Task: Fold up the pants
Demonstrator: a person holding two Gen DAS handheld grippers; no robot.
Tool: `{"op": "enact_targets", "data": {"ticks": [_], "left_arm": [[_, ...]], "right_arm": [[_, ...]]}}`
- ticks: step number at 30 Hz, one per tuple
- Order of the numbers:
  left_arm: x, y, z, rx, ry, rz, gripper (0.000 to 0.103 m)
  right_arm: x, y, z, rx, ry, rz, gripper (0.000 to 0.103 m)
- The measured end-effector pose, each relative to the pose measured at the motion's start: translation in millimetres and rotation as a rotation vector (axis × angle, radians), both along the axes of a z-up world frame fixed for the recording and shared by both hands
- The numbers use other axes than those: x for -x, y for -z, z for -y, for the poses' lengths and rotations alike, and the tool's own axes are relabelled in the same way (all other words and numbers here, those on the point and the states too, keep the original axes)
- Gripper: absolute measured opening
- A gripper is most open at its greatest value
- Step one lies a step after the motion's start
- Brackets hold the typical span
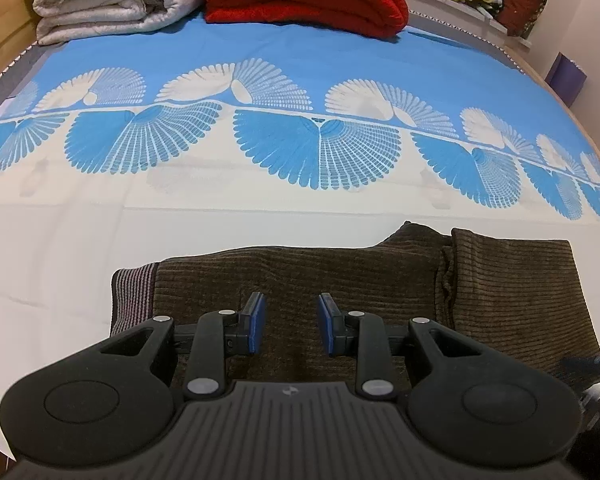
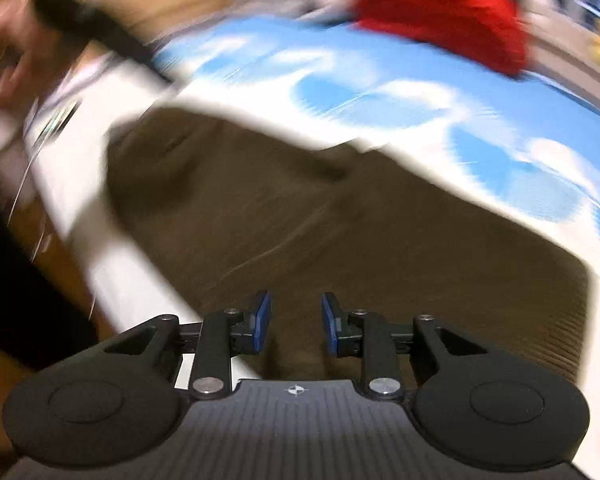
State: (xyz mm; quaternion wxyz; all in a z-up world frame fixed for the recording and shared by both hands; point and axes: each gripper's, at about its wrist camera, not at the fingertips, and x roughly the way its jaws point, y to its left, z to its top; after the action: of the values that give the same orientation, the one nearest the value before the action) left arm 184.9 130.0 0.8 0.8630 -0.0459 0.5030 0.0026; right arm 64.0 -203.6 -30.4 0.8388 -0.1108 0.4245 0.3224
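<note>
Left wrist view: left gripper (image 1: 290, 322) jaws parted wide, gripping nothing, poised above the brown pants (image 1: 364, 280).
Pants: folded, lying across the near white part of the bedsheet (image 1: 100, 220), striped cuff (image 1: 134, 296) at the left.
Right gripper (image 2: 296, 322): jaws spread, empty, over the pants (image 2: 340, 220).
Hard to make out: right wrist view is motion-blurred; contact with the cloth cannot be told.

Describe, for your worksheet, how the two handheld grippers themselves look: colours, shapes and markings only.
Both match. The left gripper and right gripper each have a dark ribbed body with a small white emblem, two round black lobes with disc-shaped insets, black linkage arms with silver pivot pins, and flat fingers faced with blue pads. No cables or sleeves are visible.
</note>
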Motion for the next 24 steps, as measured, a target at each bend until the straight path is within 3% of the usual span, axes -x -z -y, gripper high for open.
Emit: {"op": "enact_targets", "data": {"ticks": [4,7,9,12,15,17,20,24], "left_arm": [[1,-1,2,0.004,0.005,0.003,0.032],[1,-3,3,0.004,0.010,0.006,0.033],[1,-3,5,0.006,0.010,0.008,0.033],[2,-3,7,0.008,0.013,0.005,0.033],[2,-2,9,-0.002,0.026,0.003,0.033],[2,0,7,-0.008,0.020,0.000,0.033],[2,0,0,0.005,-0.004,-0.003,0.033],[5,-2,-3,0.006,-0.002,0.006,0.036]], "right_arm": [[-15,-7,58,0.039,0.197,-0.026,0.030],[-19,25,93,0.253,0.288,-0.145,0.030],[-14,44,108,0.318,0.315,-0.193,0.030],[-13,41,108,0.295,0.303,-0.173,0.030],[-19,28,127,0.179,0.391,-0.165,0.030],[-20,47,131,0.260,0.423,-0.214,0.028],[-17,50,110,0.371,0.324,-0.150,0.028],[-24,21,98,0.311,0.343,-0.089,0.029]]}}
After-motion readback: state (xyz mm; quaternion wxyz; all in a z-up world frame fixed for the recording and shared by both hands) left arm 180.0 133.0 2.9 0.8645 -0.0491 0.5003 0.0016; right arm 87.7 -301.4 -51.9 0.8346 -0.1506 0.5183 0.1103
